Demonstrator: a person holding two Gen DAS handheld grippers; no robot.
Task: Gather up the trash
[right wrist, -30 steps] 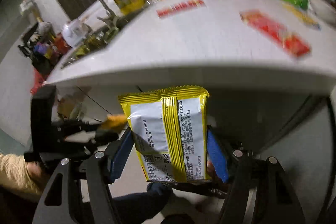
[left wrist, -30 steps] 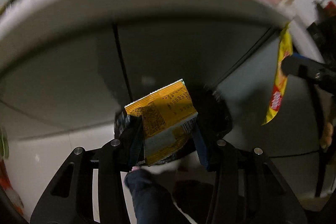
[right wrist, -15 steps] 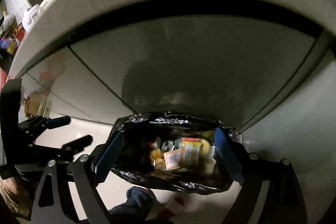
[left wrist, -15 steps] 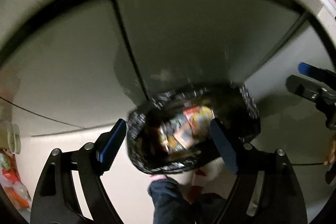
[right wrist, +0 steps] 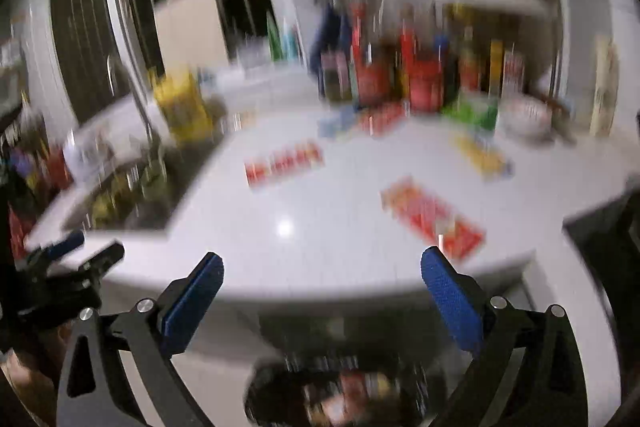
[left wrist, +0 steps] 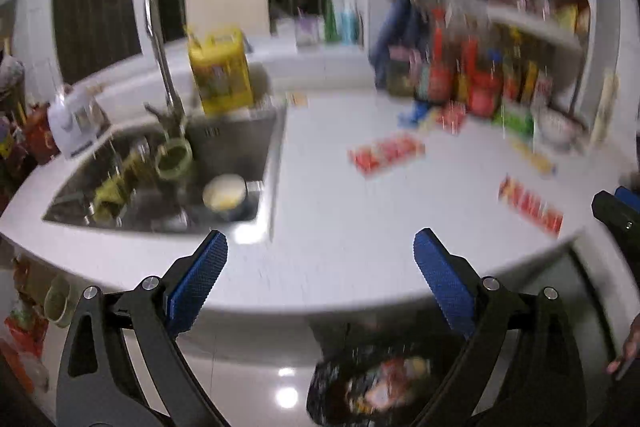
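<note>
Both grippers are open and empty, held in front of a white counter (left wrist: 328,227). My left gripper (left wrist: 320,267) has its blue pads wide apart. My right gripper (right wrist: 322,287) is the same. A black trash bag (left wrist: 376,387) with wrappers inside stands on the floor below the counter edge; it also shows in the right wrist view (right wrist: 328,391). Red wrappers lie on the counter: one in the middle (left wrist: 386,153), one near the right edge (left wrist: 530,209). In the right wrist view they are at the middle (right wrist: 284,163) and right (right wrist: 434,219). A yellow wrapper (right wrist: 482,155) lies further back.
A steel sink (left wrist: 160,179) with a tap, dishes and a yellow container (left wrist: 222,71) is on the left. Bottles and packets (left wrist: 460,75) crowd the back right of the counter. A green packet (right wrist: 472,111) and a bowl (right wrist: 524,115) sit there too. The view is motion-blurred.
Both grippers held yellow wrappers, opened over the trash bag and let them fall in. Both then rose from the bag to face the counter top.
</note>
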